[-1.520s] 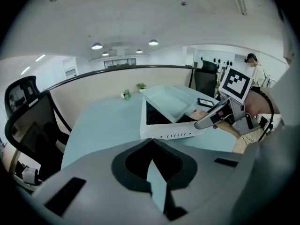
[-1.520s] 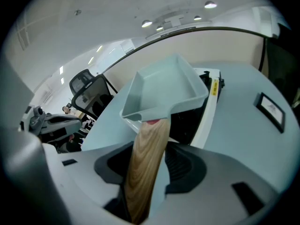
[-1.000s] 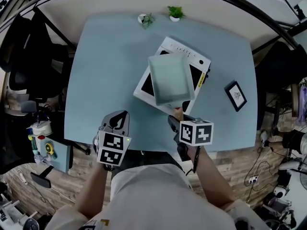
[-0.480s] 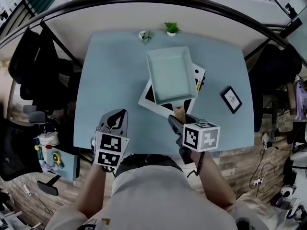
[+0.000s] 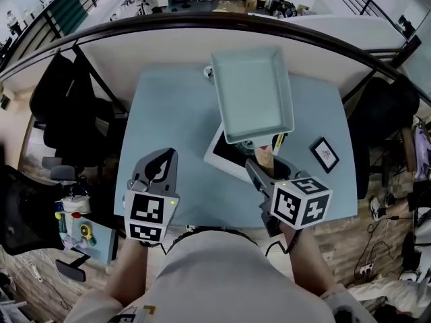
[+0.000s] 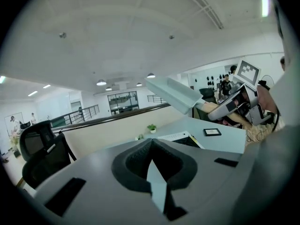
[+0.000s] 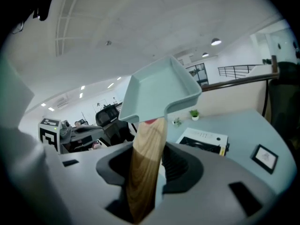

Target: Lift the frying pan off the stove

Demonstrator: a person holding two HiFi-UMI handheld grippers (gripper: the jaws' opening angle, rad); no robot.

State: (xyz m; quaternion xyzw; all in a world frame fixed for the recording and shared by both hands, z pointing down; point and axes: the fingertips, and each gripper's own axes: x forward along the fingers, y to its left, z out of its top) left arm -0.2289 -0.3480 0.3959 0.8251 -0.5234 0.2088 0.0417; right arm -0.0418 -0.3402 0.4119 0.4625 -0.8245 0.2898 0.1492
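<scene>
Frying pan [image 5: 252,96], upper centre, held clear above the stove [image 5: 222,157]. Right tool [image 5: 264,170] clamped on its wooden handle [image 7: 146,163]. Left tool [image 5: 161,167] together, empty. Lift judged essentially complete; only steadying remains.

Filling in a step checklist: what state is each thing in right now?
frying pan: in the air, clear of the stove
stove: on the table, top bare
right gripper: shut on the pan's wooden handle
left gripper: shut, empty
</scene>
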